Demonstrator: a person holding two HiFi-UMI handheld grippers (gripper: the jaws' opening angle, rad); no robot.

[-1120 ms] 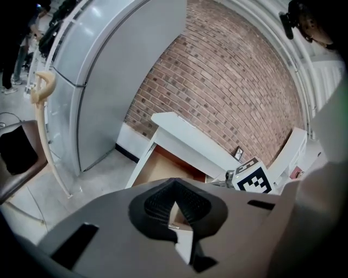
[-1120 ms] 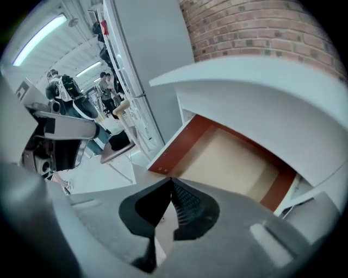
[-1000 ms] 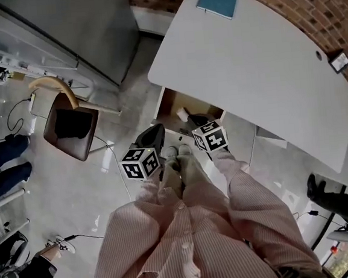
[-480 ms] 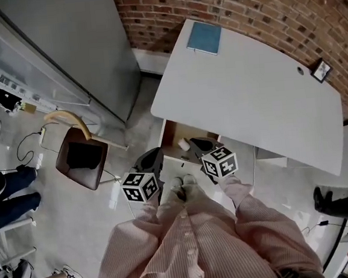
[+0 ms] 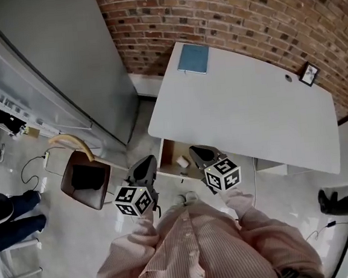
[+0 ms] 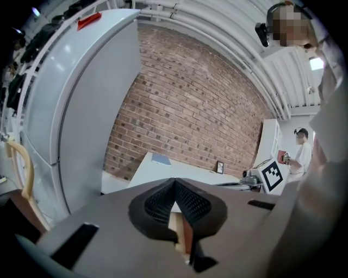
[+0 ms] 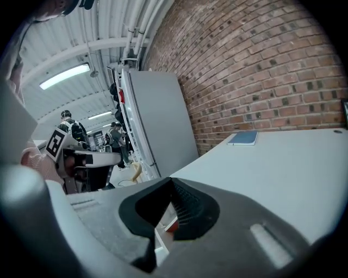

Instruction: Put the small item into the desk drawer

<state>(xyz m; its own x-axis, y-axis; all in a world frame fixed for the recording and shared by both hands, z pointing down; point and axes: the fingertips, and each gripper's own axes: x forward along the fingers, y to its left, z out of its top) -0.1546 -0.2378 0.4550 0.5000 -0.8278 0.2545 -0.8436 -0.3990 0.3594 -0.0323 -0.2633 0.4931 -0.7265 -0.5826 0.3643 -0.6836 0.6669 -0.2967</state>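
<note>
The white desk (image 5: 244, 108) has its wooden drawer (image 5: 168, 153) pulled open under the front left corner. A small white item (image 5: 182, 161) lies inside the drawer. My left gripper (image 5: 146, 164) hangs just in front of the drawer's left side, jaws shut and empty. My right gripper (image 5: 197, 152) is over the drawer's right part, also shut with nothing in it. In the left gripper view the left gripper's (image 6: 174, 184) ribbed pads meet, with drawer wood (image 6: 178, 231) showing below them. In the right gripper view the right gripper's (image 7: 171, 182) pads are closed together.
A blue notebook (image 5: 193, 59) lies at the desk's far left corner and a small framed picture (image 5: 308, 74) at its far right. A brown chair (image 5: 86, 182) stands left of me beside a tall grey cabinet (image 5: 52, 61). A brick wall (image 5: 242, 14) backs the desk.
The head view has lifted, showing more brick wall and the whole desk. Both grippers stay shut by the open drawer, and the white item stays inside it.
</note>
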